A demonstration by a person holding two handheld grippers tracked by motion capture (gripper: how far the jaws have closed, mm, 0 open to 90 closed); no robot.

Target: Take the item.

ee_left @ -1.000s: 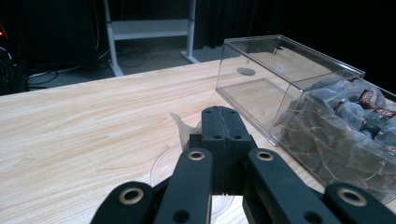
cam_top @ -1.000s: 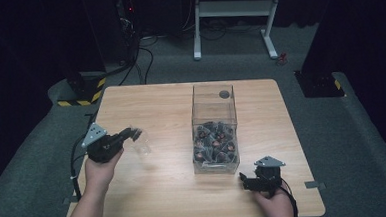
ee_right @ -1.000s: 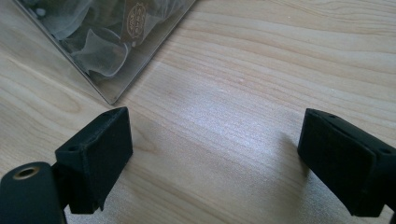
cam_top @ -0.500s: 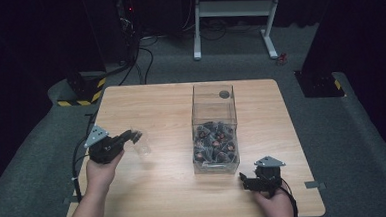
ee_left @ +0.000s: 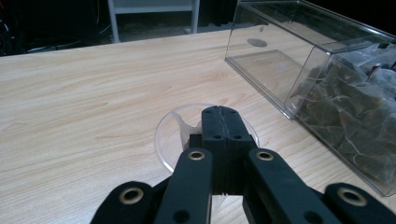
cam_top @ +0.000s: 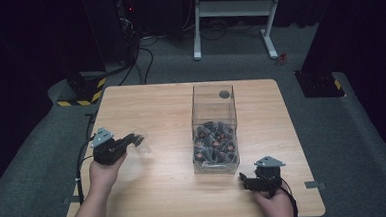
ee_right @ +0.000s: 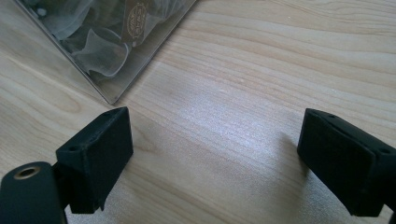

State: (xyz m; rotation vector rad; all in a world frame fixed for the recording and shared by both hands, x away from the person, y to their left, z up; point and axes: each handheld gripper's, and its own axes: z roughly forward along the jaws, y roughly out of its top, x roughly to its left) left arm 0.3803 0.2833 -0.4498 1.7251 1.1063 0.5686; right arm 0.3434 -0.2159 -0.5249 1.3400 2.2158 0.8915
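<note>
Left hand-held gripper [ee_left: 219, 122] pinches a thin clear round cup [ee_left: 177, 133] over the pale woodgrain worktop [ee_left: 93, 93]; right hand-held gripper [ee_right: 215, 140] spread wide.

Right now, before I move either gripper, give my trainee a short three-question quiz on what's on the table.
1. True or false: the left gripper has its jaws shut on the rim of a clear cup.
2. The right gripper is: A) open above bare table, B) shut on a sachet, C) inside the box.
3. Fill in: the sachets lie in the clear box at the end ____ the person.

Key: 1 true; 2 A; 3 nearer
</note>
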